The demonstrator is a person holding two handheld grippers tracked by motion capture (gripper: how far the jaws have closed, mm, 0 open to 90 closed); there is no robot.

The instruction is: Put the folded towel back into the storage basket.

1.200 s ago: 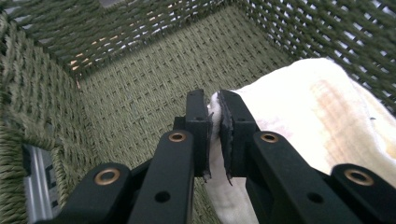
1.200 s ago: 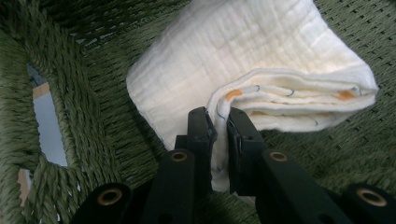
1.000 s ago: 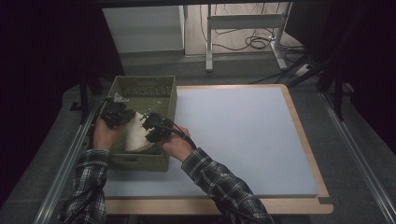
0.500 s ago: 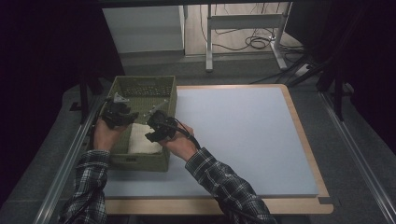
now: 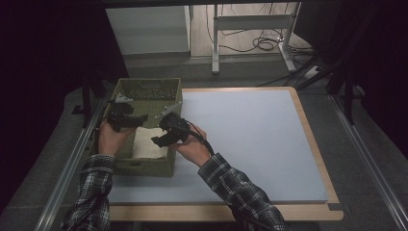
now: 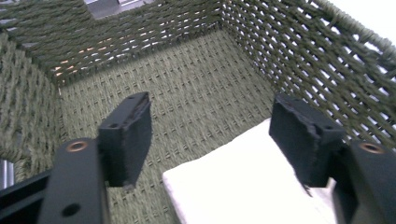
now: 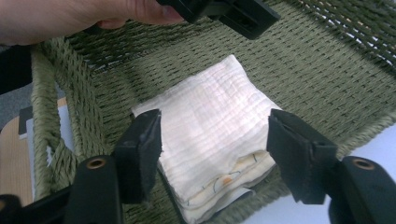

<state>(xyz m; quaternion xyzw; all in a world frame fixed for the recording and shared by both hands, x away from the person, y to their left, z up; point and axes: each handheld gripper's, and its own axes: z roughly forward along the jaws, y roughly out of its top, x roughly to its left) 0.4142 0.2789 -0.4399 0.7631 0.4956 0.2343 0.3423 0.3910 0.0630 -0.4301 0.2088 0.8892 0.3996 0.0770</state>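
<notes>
I record a pale blue-grey mat (image 5: 250,139) before me, flat on a board whose wooden edge (image 5: 216,212) shows along the near side and the right side. A small dark patch (image 5: 335,207) marks the board's near right corner. Metal rails run along both flanks, one to the right (image 5: 369,163) and one to the left (image 5: 67,173). Beyond the board stand a white panel (image 5: 146,29) and a metal stand (image 5: 215,43), with loose cables (image 5: 262,44) on the floor beside it.

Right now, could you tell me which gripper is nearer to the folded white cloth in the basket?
Right. The right gripper hangs just over the folded white cloth, its open jaws either side of it. The left gripper, also open, sits past the cloth's far end, over the basket floor.
</notes>
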